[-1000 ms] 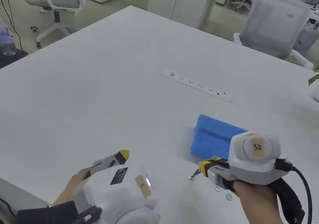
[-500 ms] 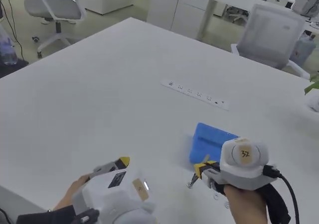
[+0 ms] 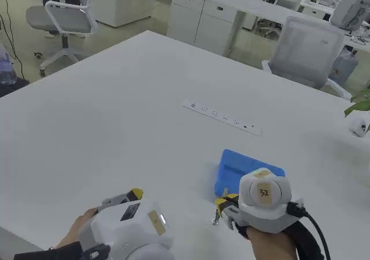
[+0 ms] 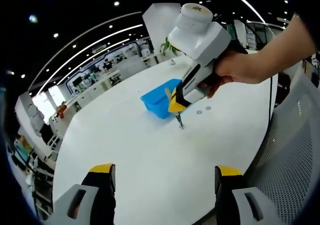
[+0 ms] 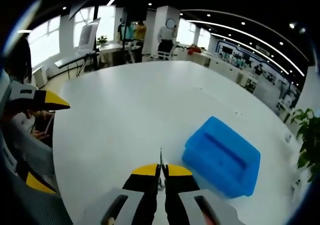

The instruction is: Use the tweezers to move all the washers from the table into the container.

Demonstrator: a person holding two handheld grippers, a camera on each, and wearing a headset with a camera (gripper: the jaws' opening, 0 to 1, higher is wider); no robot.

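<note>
1. Nearest the person, the left gripper [image 4: 165,171] hangs over the white table [image 3: 115,115], its jaws spread wide and holding nothing.
2. Beside it, the right gripper [image 5: 160,171] has its jaws pinching the tweezers [image 5: 160,157], whose tips point down at the tabletop.
3. Two washers [image 4: 199,112] lie on the table just beside that gripper; whether the tips grip one, I cannot tell.
4. The blue container [image 3: 248,166] sits just beyond the tweezers.
5. Farther off lies a power strip [image 3: 219,114], and past the table's edge stand office chairs [image 3: 306,43].
</note>
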